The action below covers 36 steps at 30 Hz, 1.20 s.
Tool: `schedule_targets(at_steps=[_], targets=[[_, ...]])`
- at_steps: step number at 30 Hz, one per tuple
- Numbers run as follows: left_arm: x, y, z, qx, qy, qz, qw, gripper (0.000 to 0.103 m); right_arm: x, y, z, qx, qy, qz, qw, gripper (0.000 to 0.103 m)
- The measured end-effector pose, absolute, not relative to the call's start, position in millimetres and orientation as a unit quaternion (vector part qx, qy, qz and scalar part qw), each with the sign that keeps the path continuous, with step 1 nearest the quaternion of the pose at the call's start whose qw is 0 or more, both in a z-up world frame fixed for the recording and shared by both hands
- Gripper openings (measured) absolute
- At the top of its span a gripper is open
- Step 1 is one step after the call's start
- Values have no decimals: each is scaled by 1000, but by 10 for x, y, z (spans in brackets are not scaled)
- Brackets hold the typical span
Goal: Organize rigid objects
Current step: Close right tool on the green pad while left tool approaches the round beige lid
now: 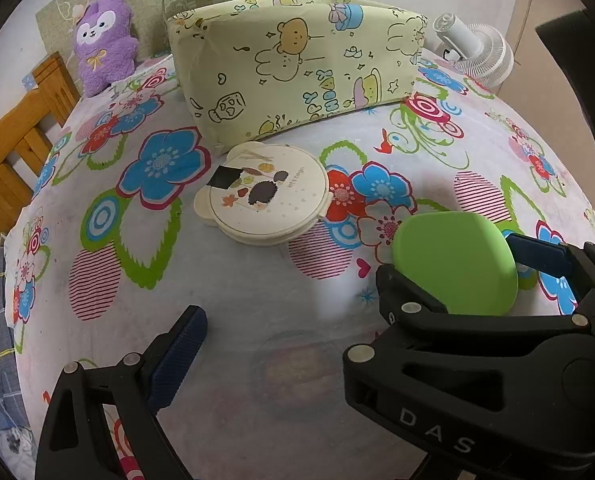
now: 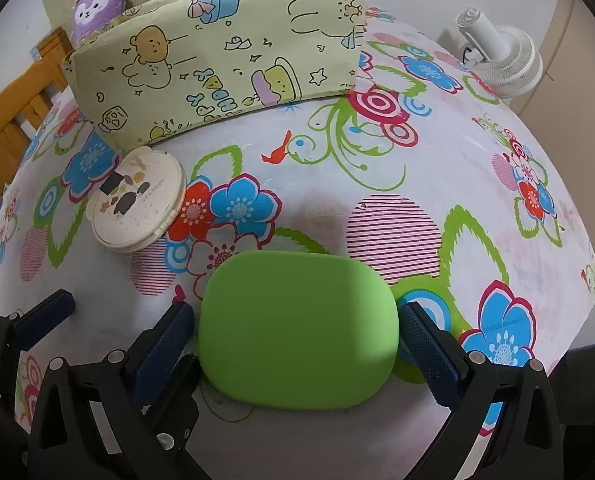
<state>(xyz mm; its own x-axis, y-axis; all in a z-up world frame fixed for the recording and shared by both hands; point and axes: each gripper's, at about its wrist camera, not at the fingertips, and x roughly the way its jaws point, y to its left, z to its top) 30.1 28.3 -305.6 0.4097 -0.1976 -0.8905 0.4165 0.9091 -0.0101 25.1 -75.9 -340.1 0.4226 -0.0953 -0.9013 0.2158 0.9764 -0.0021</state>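
Two views, taken in turn. From my left wrist camera, my left gripper (image 1: pixel 297 344) hangs spread and empty above the floral plastic tablecloth (image 1: pixel 257 360). At twelve o'clock lies the round cream lidded container with a hedgehog print (image 1: pixel 263 192), touching or just short of the pale yellow cartoon-print fabric storage box (image 1: pixel 297 68) behind it. At three o'clock the flat green rounded-rectangle plastic case (image 1: pixel 455 262) sits between the fingers of my right gripper (image 1: pixel 457 268).

From my right wrist camera, the green case (image 2: pixel 297 328) fills the centre, with my right gripper (image 2: pixel 297 340) bracketing its short ends. Both pads look to be touching, so I judge it pinched. The smooth rounded edges worry me: lifting quickly towards the box (image 2: pixel 217 52) at eleven o'clock could make the case pivot or slip out.
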Motion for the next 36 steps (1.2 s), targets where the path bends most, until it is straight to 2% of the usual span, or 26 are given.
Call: schedule_targets(at_steps=[17, 20, 36], targets=[[231, 262, -3053, 94, 514, -168, 836, 97, 260, -831, -3407, 23, 525, -43, 850, 103], [225, 255, -3046, 92, 515, -164, 836, 97, 244, -814, -3385, 13, 517, -37, 855, 95], [392, 7, -2798, 71, 506, -131, 849, 97, 373, -1085, -3122, 25, 505, -50, 861, 95]])
